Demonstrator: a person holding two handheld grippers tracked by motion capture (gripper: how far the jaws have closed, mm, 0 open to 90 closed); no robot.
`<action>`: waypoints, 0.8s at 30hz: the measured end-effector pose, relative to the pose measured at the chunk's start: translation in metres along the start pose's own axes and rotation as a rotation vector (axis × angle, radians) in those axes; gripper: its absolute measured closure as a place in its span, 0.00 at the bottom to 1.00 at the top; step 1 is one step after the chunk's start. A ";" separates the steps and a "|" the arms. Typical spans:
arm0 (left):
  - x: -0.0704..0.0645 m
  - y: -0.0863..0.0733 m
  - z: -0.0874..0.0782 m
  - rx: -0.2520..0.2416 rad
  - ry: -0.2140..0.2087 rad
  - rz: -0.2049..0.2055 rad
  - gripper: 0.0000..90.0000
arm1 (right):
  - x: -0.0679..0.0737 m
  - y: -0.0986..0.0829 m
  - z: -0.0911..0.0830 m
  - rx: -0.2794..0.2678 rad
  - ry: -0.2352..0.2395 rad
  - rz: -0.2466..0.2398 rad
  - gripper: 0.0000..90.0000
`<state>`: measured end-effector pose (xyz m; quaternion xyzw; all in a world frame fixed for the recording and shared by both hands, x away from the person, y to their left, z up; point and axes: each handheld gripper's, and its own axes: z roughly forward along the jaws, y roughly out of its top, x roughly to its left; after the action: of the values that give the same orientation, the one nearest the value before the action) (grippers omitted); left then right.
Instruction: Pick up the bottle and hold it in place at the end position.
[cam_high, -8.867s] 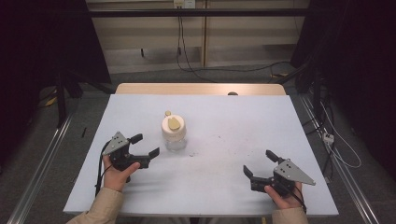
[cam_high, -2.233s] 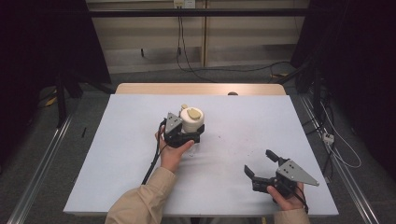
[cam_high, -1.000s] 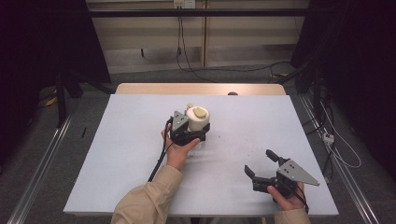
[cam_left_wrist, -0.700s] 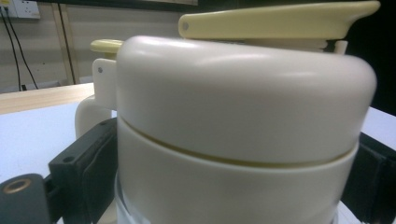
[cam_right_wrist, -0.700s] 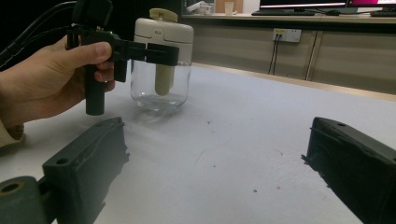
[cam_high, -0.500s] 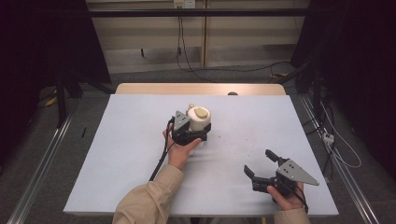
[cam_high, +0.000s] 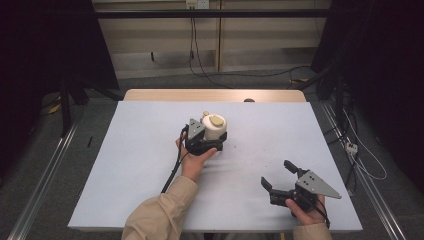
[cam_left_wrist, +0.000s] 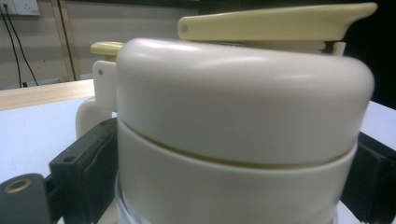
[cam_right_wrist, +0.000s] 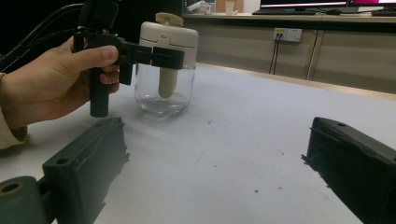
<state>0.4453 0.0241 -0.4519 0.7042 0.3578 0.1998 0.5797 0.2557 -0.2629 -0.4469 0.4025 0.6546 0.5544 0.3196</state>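
The left hand (cam_high: 194, 159) reaches forward from the bottom of the high view, sleeve angled up toward mid-table, wrist straight; its gripper (cam_high: 206, 141) is clamped on the jar (cam_high: 214, 128) just below the cream lid (cam_left_wrist: 243, 102), a jaw pressed against each side; the jar stands upright on the table (cam_high: 130, 150), a little left of centre and toward the far half. In the right gripper view the jar (cam_right_wrist: 164, 88) has a clear glass body with a pale tube inside. The right hand (cam_high: 306, 210) rests near the table's front right corner, well apart from the jar; its gripper (cam_high: 280, 176) has jaws spread wide, holding nothing. In the left gripper view the lid hides most of both jaws and the glass below is cut off; whether the jar holds anything besides the tube is hard to make out.
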 end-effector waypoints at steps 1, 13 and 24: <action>-0.001 0.001 0.001 -0.004 -0.002 0.004 0.08 | 0.000 0.000 0.000 0.000 0.000 0.000 0.04; -0.006 0.003 0.009 0.010 -0.010 0.013 0.08 | -0.001 0.000 -0.001 -0.002 -0.001 0.003 0.04; -0.005 0.002 0.013 0.010 -0.007 0.013 0.08 | -0.001 0.000 0.000 0.000 -0.001 0.003 0.04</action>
<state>0.4516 0.0115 -0.4523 0.7102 0.3522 0.1990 0.5761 0.2560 -0.2636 -0.4473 0.4037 0.6539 0.5546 0.3190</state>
